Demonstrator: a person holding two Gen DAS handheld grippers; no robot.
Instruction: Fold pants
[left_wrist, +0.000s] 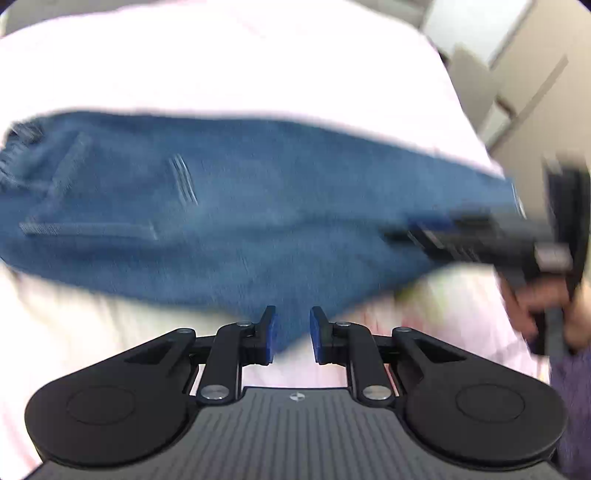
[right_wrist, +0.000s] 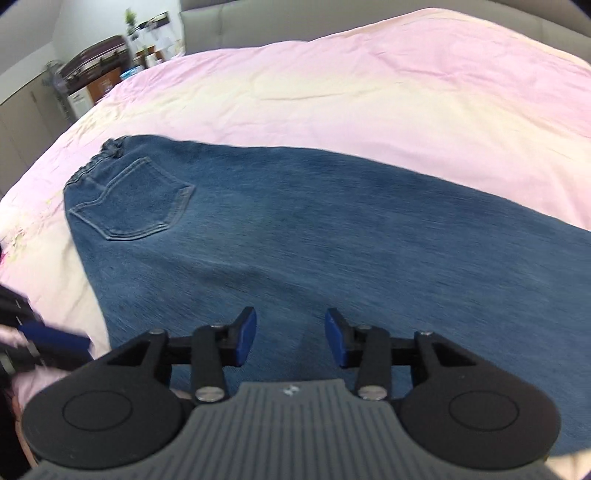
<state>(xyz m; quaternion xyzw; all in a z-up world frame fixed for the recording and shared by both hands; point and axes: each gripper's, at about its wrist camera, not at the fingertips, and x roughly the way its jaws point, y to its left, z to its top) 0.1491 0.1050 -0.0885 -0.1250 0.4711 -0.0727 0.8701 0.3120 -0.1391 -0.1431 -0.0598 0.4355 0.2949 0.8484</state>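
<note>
Nearest us, the left tool and right tool stand parted, gripping nothing, over the jeans, which lie on the pink bed seemingly halved lengthwise, so we judge cross folds remain.

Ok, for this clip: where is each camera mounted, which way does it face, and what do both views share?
Left wrist: sits on the left gripper, looking along its open fingers across the jeans on the pink bedsheet; the right gripper and the hand holding it show at right, blurred.
Right wrist: sits on the right gripper, fingers open, over the jeans, facing their back pocket; the left gripper shows at the left edge.
Shared: jeans, bedsheet, both grippers.
</note>
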